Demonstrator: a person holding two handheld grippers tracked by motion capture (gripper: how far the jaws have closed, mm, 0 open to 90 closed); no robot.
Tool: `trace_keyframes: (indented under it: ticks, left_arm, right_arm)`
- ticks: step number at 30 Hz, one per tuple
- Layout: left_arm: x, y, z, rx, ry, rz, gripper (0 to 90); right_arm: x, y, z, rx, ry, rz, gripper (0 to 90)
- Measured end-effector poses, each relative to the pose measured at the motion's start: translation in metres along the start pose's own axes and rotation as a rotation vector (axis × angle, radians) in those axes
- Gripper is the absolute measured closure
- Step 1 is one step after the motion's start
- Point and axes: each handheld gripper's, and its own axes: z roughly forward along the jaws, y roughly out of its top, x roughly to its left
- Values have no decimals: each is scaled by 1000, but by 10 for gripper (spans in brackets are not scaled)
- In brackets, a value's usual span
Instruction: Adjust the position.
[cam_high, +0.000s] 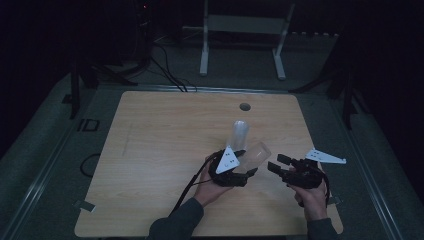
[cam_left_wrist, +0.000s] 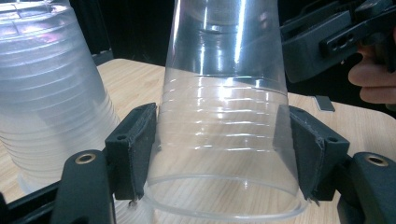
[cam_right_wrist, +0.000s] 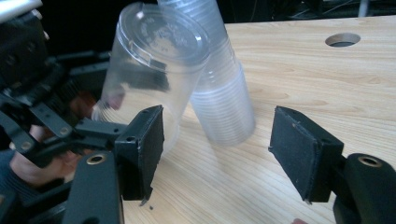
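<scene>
Dim light covers the wooden table (cam_high: 165, 150), and the work on it centres on 1 clear plastic cup (cam_high: 257, 152), held upside down and tilted, off the surface, a little right of the middle and nearer the front edge than the back. The left gripper (cam_high: 248, 172) has it clamped: in the left gripper view both black pads (cam_left_wrist: 135, 149) press against the ribbed wall of the cup (cam_left_wrist: 226, 116) close to its open rim, which faces the camera. Just behind it toward the back edge stands a stack of nested cups (cam_high: 240, 135), also upside down, its rim resting on the wood; in the left gripper view that stack (cam_left_wrist: 51, 98) sits close beside the held cup, and whether the 2 touch cannot be told. The right gripper (cam_high: 277, 164) hovers near the cup on its right side, toward the right edge, its jaws spread wide with nothing between them; the right gripper view looks past them at the cup's closed base (cam_right_wrist: 161, 35) and the stack (cam_right_wrist: 224, 93) beyond. By my reading, 1 cup is already apart from the stack and in hand, so the separating step looks done for this cup; what seems left is either passing it to the waiting right gripper or setting it down on bare wood. A round cable hole (cam_high: 244, 106) lies near the back edge, well apart from the work.
</scene>
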Motion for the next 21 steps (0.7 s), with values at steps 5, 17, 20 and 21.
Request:
trace_keyframes:
  ticks: [5,17,20,21]
  left_arm:
    - [1,0,-1,9,-1,7,313]
    - [3,0,-3,38,-8,29,313]
    - [3,0,-3,49,-12,35,313]
    - [4,0,-3,51,-14,37,313]
  right_arm:
    - [2,3,1,32,-29,-45,348]
    - [6,8,0,108,-88,-150,348]
    - [7,9,1,127,-98,-174,348]
    - [8,10,1,134,-102,-182,348]
